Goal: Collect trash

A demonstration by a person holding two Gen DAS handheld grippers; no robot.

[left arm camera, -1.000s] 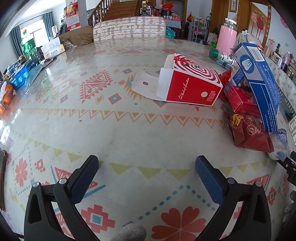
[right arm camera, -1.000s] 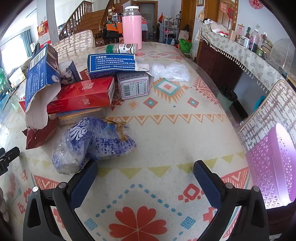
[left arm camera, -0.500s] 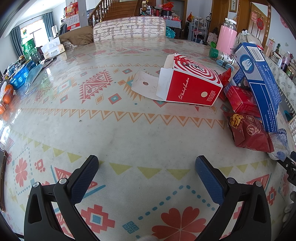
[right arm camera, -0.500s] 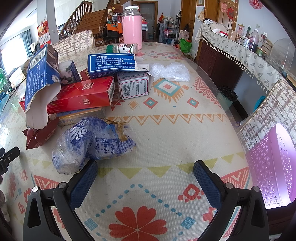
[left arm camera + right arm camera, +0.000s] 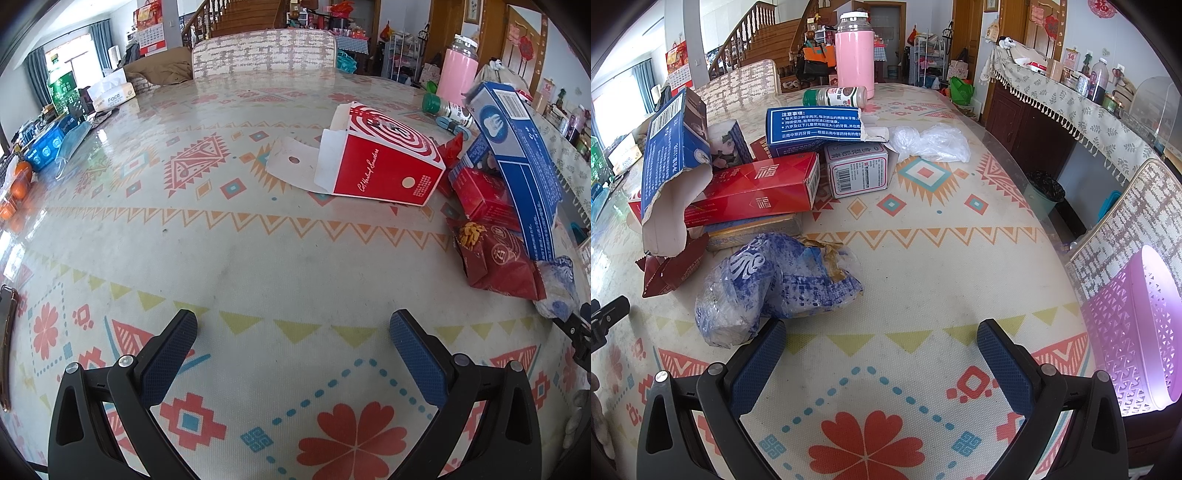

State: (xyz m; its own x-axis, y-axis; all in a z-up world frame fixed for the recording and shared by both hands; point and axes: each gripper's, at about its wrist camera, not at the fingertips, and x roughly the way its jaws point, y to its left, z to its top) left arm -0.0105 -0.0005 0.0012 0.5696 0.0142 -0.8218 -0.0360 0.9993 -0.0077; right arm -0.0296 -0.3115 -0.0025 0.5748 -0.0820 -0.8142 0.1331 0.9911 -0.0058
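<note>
So the trash is a messy pile on the patterned table (image 5: 923, 258). Closest is a crumpled blue-and-white plastic bag (image 5: 768, 284), see-through in spots with some brownish tape stuck in it. Behind it sit a long red carton (image 5: 757, 192), a torn blue box (image 5: 676, 147) tipped up on its end, a dark red snack bag (image 5: 498, 262) and a small white box with a barcode (image 5: 857, 170). There's also a red-and-white takeout box (image 5: 384, 166) lying on its side with the flap open (further left, apart from the heap).

The right gripper (image 5: 881, 343) hovers low over the table, jaws spread wide, nothing in them; its left finger tip is just beside the blue bag. The left gripper (image 5: 293, 332) is also wide open and empty, over bare tablecloth, with the takeout box well ahead. A purple basket (image 5: 1134, 332) stands off the table's right edge.
</note>
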